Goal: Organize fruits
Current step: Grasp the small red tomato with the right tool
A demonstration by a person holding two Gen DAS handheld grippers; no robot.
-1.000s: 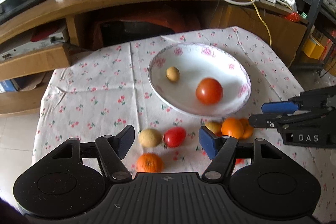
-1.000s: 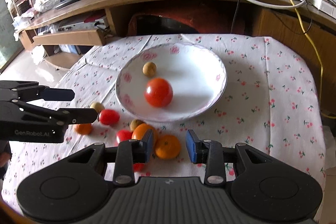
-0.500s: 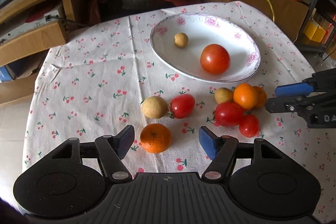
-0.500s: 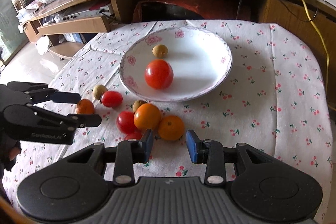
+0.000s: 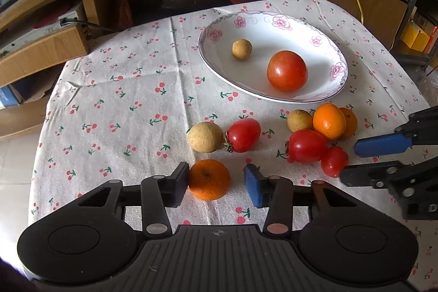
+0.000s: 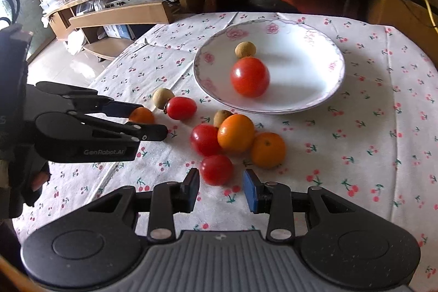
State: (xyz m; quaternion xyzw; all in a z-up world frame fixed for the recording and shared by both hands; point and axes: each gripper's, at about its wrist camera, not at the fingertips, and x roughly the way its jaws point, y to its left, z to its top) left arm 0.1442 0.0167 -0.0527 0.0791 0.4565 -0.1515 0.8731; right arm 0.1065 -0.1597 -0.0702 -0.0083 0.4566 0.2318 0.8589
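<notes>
The small round orange (image 5: 209,179) on the cherry-print table (image 5: 123,106) now sits between the left gripper (image 5: 216,182)'s wide-open jaws, which have closed in over the last second; the right gripper (image 6: 221,186), equally open and empty, has advanced on a small red tomato (image 6: 216,169). Both pickups look imminent. The white floral-rimmed bowl (image 5: 273,21) holds only a large red tomato (image 5: 287,71) and a small tan longan (image 5: 242,49).

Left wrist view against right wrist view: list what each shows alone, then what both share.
Only the left wrist view shows the yellow box at far right. Only the right wrist view shows the person's hand holding the left gripper. Both share the flowered plate with its large tomato, and the lone orange between the left gripper's open fingers.
</notes>
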